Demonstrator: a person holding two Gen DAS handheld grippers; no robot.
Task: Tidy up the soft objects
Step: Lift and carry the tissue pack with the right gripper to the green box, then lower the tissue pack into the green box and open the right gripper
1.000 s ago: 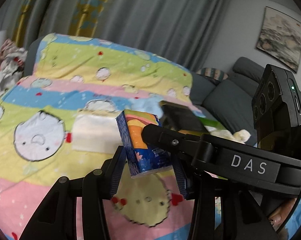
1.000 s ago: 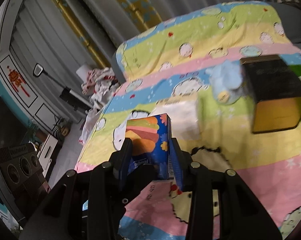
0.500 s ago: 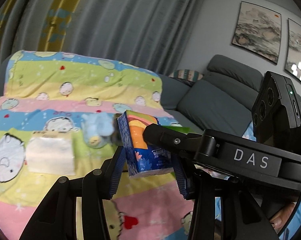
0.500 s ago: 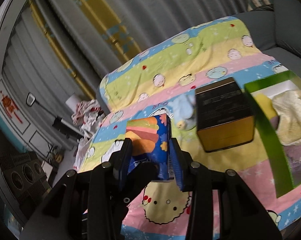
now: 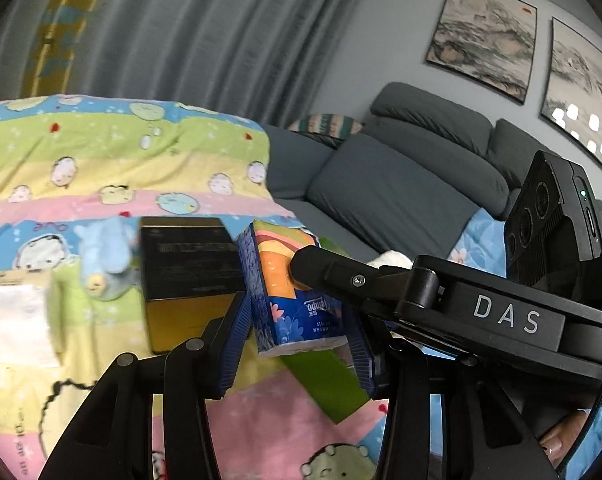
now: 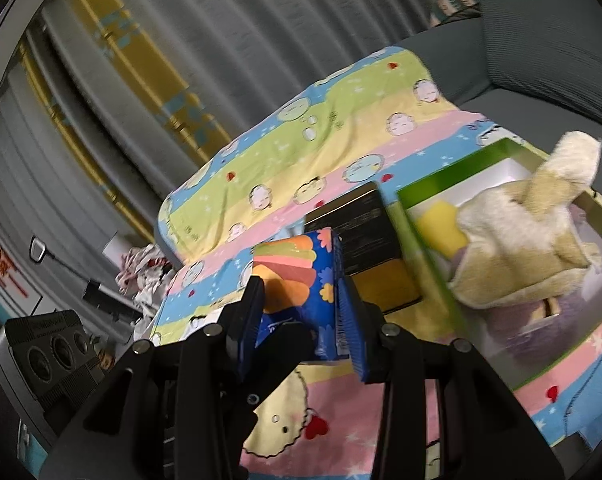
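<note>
A: So, where is the tissue pack (image 5: 291,292)?

B: Up in the air over the blanket (image 5: 101,168), held by both grippers at once. The left gripper (image 5: 297,336) has its blue pads (image 5: 235,344) pressed to the pack's two sides. The right gripper (image 6: 301,320) clamps the same pack (image 6: 301,272) crosswise, its fingers reaching in from the right in the left view.

A: What lies under it?

B: A green box (image 6: 441,264) on the blanket's right part, open at the top, with a cream plush (image 6: 533,240) and a yellow sponge (image 6: 441,224) inside. Just left of it, a black and gold box (image 5: 189,272) stands on the blanket.

A: And further left?

B: A blue plush (image 5: 105,256) beside the black box, then a white tissue packet (image 5: 17,320) near the blanket's left edge. Behind the blanket there is a grey sofa (image 5: 401,184) and grey curtains (image 5: 221,40).
</note>
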